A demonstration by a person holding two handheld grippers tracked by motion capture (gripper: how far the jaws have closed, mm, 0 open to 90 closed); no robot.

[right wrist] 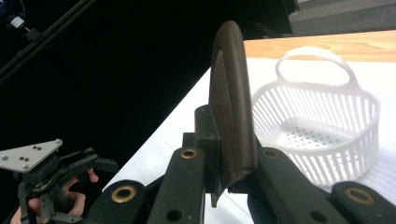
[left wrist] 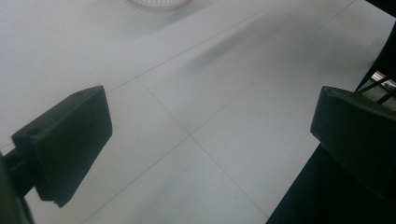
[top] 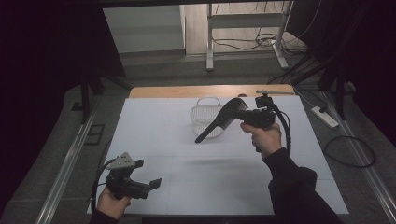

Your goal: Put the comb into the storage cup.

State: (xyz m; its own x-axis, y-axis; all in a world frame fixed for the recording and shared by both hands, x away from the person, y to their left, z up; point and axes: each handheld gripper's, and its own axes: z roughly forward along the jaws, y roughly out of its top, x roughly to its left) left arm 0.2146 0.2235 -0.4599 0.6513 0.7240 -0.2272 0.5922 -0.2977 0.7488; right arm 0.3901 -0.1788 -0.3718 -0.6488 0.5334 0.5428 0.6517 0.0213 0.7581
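Observation:
A dark comb [top: 218,120] with a long thin handle hangs in the air, slanting down to the left over a white slotted basket [top: 205,109]. My right gripper [top: 246,115] is shut on the comb's wide end, held up by a hand in a dark sleeve. In the right gripper view the comb [right wrist: 231,102] stands upright between the jaws of my right gripper [right wrist: 229,164], with the basket [right wrist: 322,126] behind it to the right. My left gripper [top: 148,173] hovers low near the table's front left corner, open. Its jaws stand wide apart over bare white table [left wrist: 196,93].
A white sheet covers the table [top: 187,154]; a wooden strip [top: 187,91] shows at its far edge. Black curtains hang on both sides. Beyond the table are a metal frame [top: 210,42], floor cables and a power strip [top: 324,116].

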